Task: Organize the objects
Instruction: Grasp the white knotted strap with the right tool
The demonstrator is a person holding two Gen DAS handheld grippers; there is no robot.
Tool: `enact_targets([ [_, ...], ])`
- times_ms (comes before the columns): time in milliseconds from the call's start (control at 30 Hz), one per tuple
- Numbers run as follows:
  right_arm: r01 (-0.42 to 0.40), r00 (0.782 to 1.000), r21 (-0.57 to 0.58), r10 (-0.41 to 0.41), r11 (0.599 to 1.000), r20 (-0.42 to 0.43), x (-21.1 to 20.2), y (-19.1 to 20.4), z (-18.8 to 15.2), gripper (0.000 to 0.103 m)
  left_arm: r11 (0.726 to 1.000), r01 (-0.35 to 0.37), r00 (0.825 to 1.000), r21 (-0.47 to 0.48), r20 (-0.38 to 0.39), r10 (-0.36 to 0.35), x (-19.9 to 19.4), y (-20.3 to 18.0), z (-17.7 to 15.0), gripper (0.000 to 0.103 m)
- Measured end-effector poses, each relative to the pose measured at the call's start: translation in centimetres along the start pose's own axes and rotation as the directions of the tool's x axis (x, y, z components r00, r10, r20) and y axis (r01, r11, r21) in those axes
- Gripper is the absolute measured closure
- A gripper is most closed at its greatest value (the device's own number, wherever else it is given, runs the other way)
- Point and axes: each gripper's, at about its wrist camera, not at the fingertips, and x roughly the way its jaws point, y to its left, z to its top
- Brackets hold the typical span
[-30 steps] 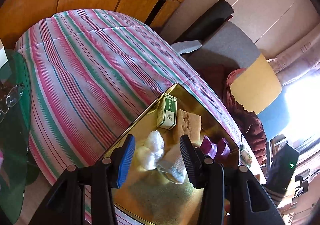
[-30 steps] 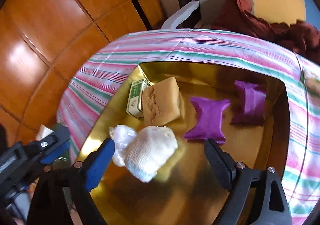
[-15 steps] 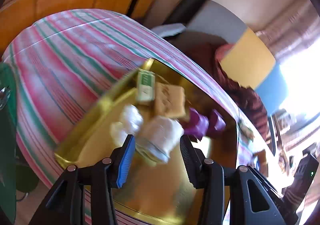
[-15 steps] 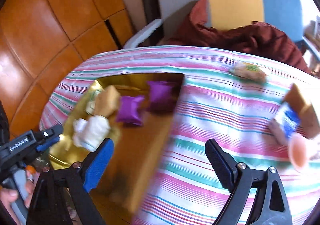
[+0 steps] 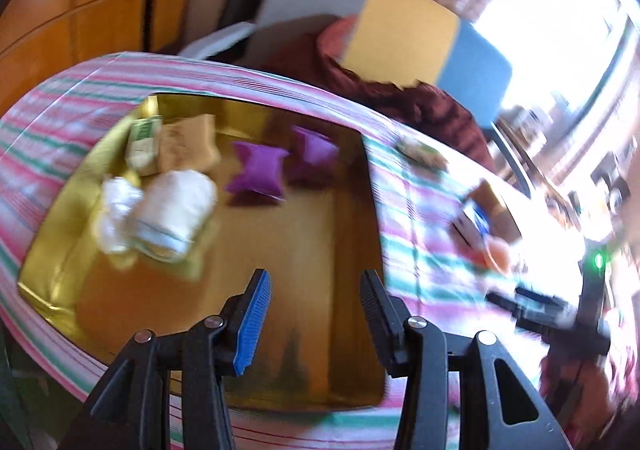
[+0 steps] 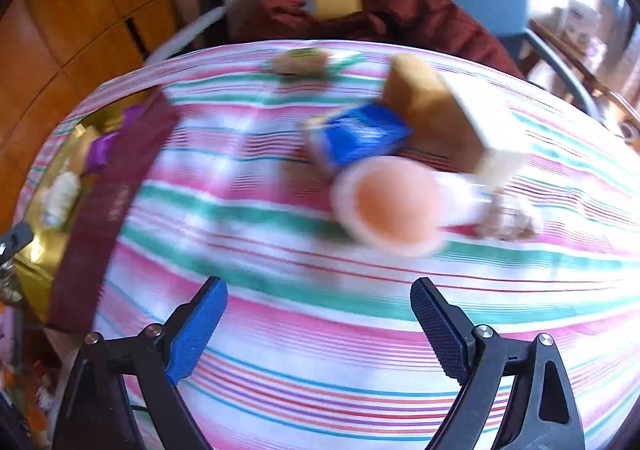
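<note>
The table under a pink, green and white striped cloth (image 6: 320, 330) fills both views. On it lies the wide shallow golden tray with a dark red outer wall (image 5: 312, 250), at the left of the table in the right wrist view.

The left gripper (image 5: 316, 314) tilts down over the near bare part of the tray; its jaws stand partly apart with nothing between them. The right gripper (image 6: 316, 326) also points steeply down, over bare striped cloth, with jaws wide apart and empty.

Inside the tray, at its far left corner, are a white rolled cloth (image 5: 172, 210), a tan sponge-like block (image 5: 188, 146), a small green and white box (image 5: 144, 142) and two purple pillow-shaped packets (image 5: 260, 170).

Outside the tray, ahead of the right gripper, lie close together a brown cardboard box (image 6: 440, 114), a blue packet (image 6: 360, 134) and a blurred clear tube with a peach round end (image 6: 392, 206). Farther off is a small beige packet with a green label (image 6: 300, 60).
</note>
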Motion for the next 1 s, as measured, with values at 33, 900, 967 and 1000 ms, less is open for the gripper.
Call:
enact_targets([
  [33, 0.022, 1.0, 0.025, -0.022, 0.999, 0.009, -0.3, -1.7, 0.1, 0.009, 1.0, 0.008, 1.0, 0.021, -0.003, -0.008, 0.2, -0.7, -0.3, 0.056],
  [900, 0.04, 0.999, 0.125, -0.042, 0.991, 0.014, 3.4, -12.2, 2.9, 0.045, 0.938, 0.137, 0.988, 0.319, -0.107, -0.108, 3.0, -12.8, -5.5, 0.056],
  [967, 0.046, 0.999, 0.11, -0.048, 0.993, 0.018, 3.3, -11.9, 2.9, 0.05, 0.932, 0.139, 0.988, 0.336, -0.108, -0.108, 3.3, -13.5, -5.2, 0.056],
  [1000, 0.038, 0.999, 0.11, -0.04, 0.993, 0.017, 3.2, -11.8, 2.9, 0.05, 0.93, 0.139, 0.988, 0.34, -0.107, -0.108, 3.5, -13.8, -5.0, 0.056],
])
